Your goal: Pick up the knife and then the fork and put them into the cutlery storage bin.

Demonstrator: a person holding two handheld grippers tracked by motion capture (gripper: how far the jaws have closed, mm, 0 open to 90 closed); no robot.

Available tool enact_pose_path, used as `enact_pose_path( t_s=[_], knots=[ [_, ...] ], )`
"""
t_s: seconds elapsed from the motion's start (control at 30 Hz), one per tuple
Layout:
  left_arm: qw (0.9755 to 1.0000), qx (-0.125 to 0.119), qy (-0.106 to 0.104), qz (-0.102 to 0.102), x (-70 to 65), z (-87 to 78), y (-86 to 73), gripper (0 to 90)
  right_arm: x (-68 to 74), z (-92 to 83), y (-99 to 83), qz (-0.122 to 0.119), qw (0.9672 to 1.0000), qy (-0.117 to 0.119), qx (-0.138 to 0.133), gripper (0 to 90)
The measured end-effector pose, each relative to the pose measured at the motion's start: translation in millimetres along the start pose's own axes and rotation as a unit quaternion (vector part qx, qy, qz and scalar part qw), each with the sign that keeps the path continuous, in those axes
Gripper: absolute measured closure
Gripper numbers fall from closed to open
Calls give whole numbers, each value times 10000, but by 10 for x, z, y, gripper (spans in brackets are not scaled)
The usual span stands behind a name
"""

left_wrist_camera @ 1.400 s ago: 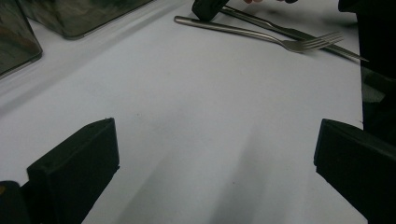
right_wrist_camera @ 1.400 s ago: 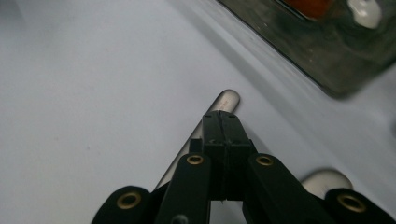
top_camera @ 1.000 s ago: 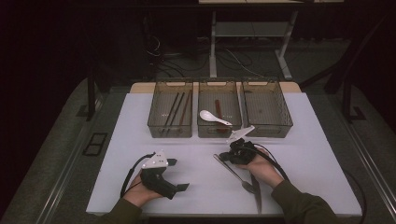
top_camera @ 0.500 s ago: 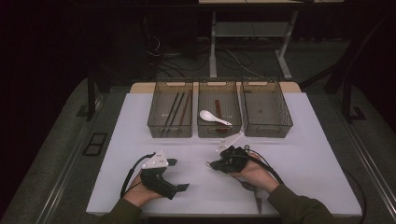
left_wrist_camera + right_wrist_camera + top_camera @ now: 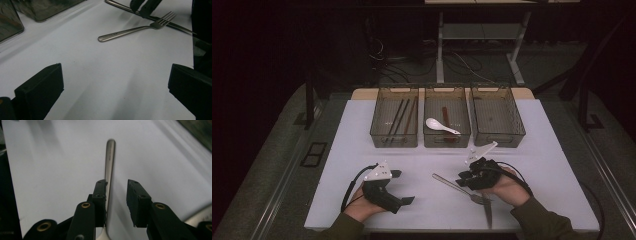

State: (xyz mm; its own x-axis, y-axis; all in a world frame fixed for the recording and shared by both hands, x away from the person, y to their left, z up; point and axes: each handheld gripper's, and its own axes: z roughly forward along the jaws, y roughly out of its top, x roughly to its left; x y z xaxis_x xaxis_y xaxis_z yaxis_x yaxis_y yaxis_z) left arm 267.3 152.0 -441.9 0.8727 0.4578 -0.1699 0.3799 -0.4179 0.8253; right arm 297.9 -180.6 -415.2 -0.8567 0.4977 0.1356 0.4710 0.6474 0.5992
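The fork (image 5: 459, 187) lies flat on the white surface (image 5: 542, 150) at about five o'clock from its centre, crossing a knife (image 5: 488, 212) near the front edge. Your right gripper (image 5: 466, 181) has just been opening; the fork handle sits between its jaws, against one pad and unpinched. Your left gripper (image 5: 404, 187) rests at seven o'clock, jaws wide and empty. Bare surface separates both from the three bins (image 5: 445, 141) at twelve o'clock.

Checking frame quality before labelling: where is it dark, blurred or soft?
High view: floor surroundings dark, table evenly lit. Left gripper view: near jaws soft, fork sharp. Right gripper view: fork handle blurred toward its tip, right gripper sharper.
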Motion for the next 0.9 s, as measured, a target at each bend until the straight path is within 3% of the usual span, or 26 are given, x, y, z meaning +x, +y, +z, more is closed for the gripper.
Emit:
enact_pose_path(
  t_s=[0.2,0.33,0.47,0.73,0.9],
  knots=[
    [10000,0,6,3,0,0,0,0,86,-10,-158,19,9995,-95,293,686],
    [10000,2,7,16,-4,1,2,0,116,50,-167,-147,9988,-226,412,707],
    [10000,-1,2,6,-1,0,-1,0,141,114,-155,-178,9986,-231,434,748],
    [10000,22,1,32,-7,10,1,0,248,156,-163,-539,9960,-527,469,823],
    [10000,15,4,19,-8,10,0,0,249,158,-161,-617,9956,-526,480,839]
  ],
)
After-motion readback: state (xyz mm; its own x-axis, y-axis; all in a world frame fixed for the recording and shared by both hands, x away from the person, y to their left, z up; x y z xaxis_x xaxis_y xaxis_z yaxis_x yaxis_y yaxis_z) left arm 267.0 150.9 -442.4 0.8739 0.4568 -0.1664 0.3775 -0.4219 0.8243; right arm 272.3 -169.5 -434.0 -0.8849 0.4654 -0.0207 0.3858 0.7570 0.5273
